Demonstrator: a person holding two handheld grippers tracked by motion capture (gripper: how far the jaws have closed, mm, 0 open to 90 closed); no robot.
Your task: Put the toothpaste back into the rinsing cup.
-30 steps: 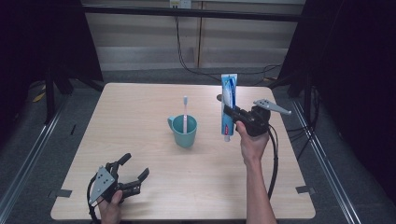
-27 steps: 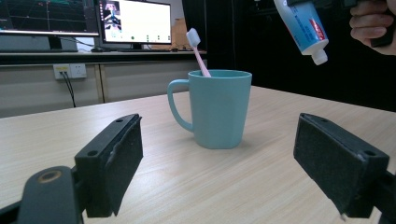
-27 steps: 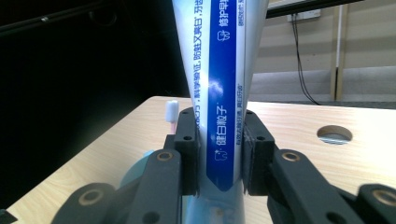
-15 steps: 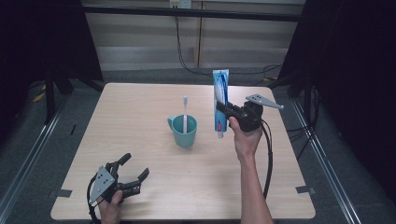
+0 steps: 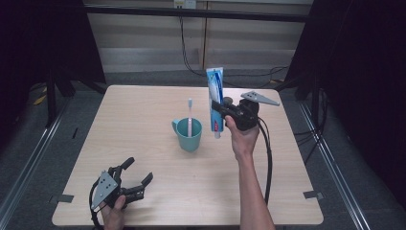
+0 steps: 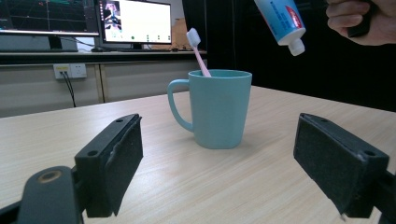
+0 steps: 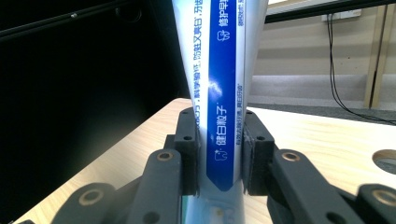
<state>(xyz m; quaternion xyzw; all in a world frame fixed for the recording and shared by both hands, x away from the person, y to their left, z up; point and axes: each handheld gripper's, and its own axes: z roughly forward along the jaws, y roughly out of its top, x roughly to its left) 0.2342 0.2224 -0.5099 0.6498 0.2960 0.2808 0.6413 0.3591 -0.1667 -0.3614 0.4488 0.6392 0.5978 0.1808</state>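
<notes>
The right claw (image 5: 221,106) squeezes the toothpaste tube (image 5: 215,98) upright, cap down, just beside the blue cup (image 5: 187,135) with a toothbrush (image 5: 190,115); the left claw (image 5: 136,173) gapes wide, holding nothing.

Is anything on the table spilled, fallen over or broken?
Nothing stands out. The mug stands upright with the toothbrush in it, and the table looks dry. The toothpaste tube is in the air, cap down, held by the right hand-held gripper.
</notes>
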